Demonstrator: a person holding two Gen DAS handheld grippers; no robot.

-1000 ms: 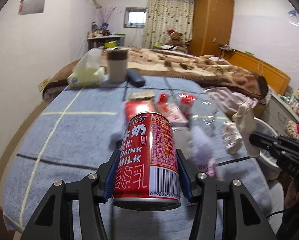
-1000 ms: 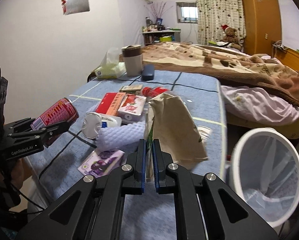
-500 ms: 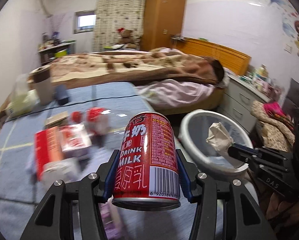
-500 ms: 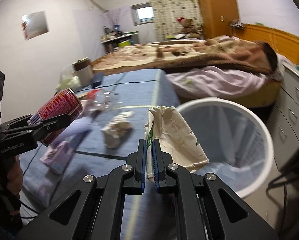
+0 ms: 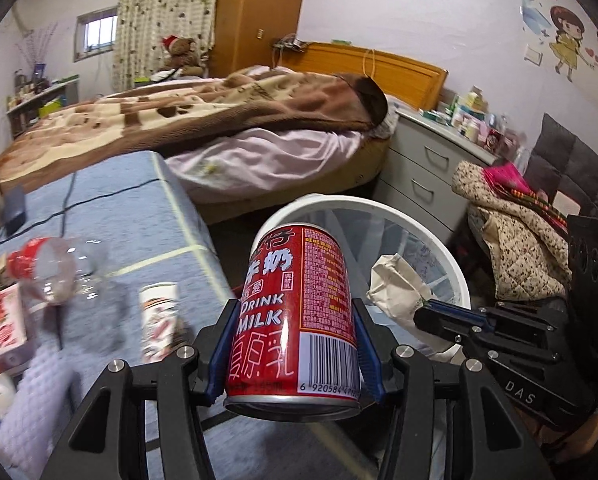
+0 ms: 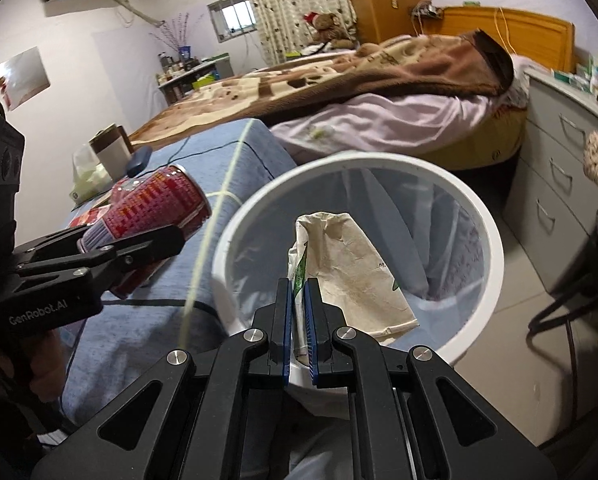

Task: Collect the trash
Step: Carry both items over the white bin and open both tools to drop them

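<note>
**Carrying two pieces of trash at the white bin**

Clamped between the blue pads of the left tool (image 5: 295, 344) is a red milk can (image 5: 299, 312), held upright with its barcode facing the camera. In the right wrist view the same can (image 6: 155, 208) is seen over the edge of the blue-covered worktop (image 6: 147, 320), just left of the bin and not yet above it. The right tool (image 6: 297, 320) is pressed together on the edge of a crumpled paper bag (image 6: 347, 276), which is held over the open mouth of the white bin (image 6: 495, 256). The bin is lined with a clear bag and stands on the floor between the worktop and a grey drawer unit (image 6: 559, 184). Nothing is seen between the paper bag and the bin's opening.

More litter is left on the worktop: a clear plastic bottle with a red label (image 5: 55, 268), a small printed cup (image 5: 161, 320) and a red-and-white carton (image 5: 3, 328), all blurred. A black cable (image 5: 65, 208) is laid across the cloth. Behind the bin, a bed with a brown blanket (image 5: 203, 116) is seen, and a patterned jacket (image 5: 515, 240) is draped over a chair on the right.
</note>
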